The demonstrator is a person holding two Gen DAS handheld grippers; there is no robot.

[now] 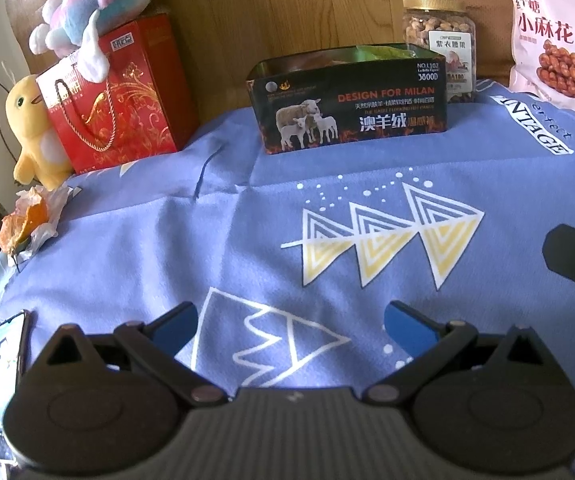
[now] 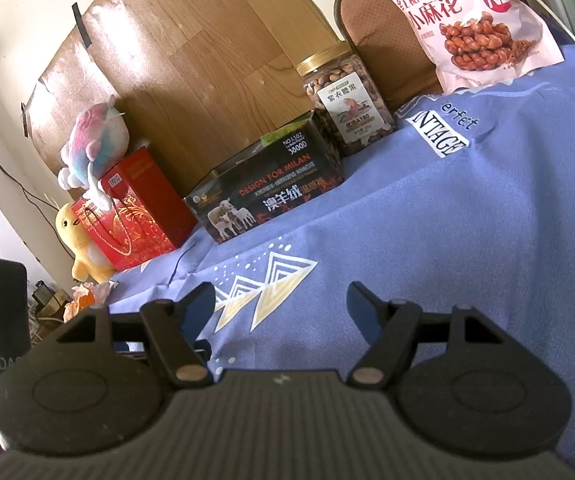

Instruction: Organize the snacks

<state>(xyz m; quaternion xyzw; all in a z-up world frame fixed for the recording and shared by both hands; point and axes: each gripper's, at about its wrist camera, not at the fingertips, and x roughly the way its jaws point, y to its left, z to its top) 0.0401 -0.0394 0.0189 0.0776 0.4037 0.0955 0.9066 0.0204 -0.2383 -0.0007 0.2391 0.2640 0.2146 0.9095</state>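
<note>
Blue-padded fingers of your left gripper (image 1: 290, 326) stood apart and empty over the blue patterned cloth (image 1: 167, 240) covering the counter, nothing between them. Beyond, in the left wrist view, the open black tin (image 1: 351, 108) printed with sheep sat at the counter's far edge, some green and brown contents showing over its rim, though what they were could not be made out. A gold-lidded nut jar (image 1: 439, 36) stood just behind the tin's right end, and the pink bag of twisted dough snacks (image 1: 555, 36) leaned at far right, well apart from your gripper. A red gift bag (image 1: 115, 96) with two plush toys occupied the far left, and a phone (image 1: 5, 384) lay at the near left edge.

From the right wrist view, your right gripper (image 2: 281, 308) likewise hung with its fingers spread wide, holding nothing, above the same cloth. The tin (image 2: 271, 200), the jar (image 2: 347, 100) and the pink bag (image 2: 471, 20) ran in a line along the far side.

By the look of it, you had the sorting largely ahead of you: jar and bag remained outside the tin, and neither gripper had reached any snack.
</note>
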